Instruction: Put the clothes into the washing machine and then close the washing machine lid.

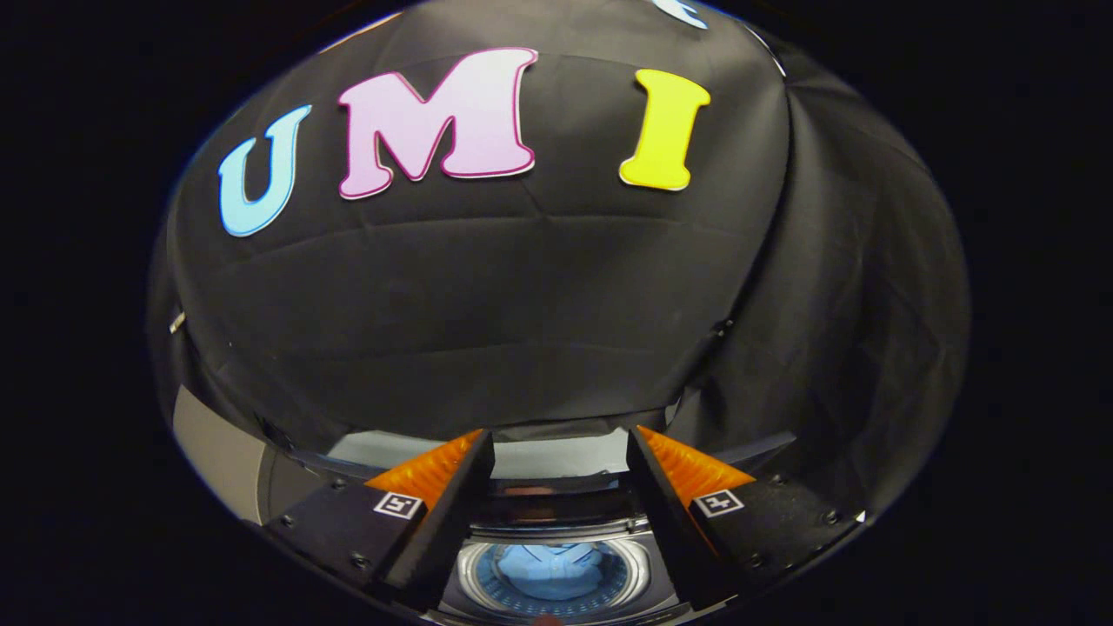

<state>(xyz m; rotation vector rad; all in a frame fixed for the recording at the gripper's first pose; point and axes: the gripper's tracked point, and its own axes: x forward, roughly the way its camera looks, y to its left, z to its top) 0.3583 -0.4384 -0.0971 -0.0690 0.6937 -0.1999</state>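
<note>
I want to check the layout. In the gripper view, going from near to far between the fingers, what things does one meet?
Open gripper, nothing held → washing machine drum with light blue clothes inside → raised lid behind the drum → booth's black cloth wall.

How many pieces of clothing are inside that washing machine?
1 that I can tell: a blue garment lies in the drum of the washing machine, seen between the open gripper fingers. More could be hidden underneath it.
</note>
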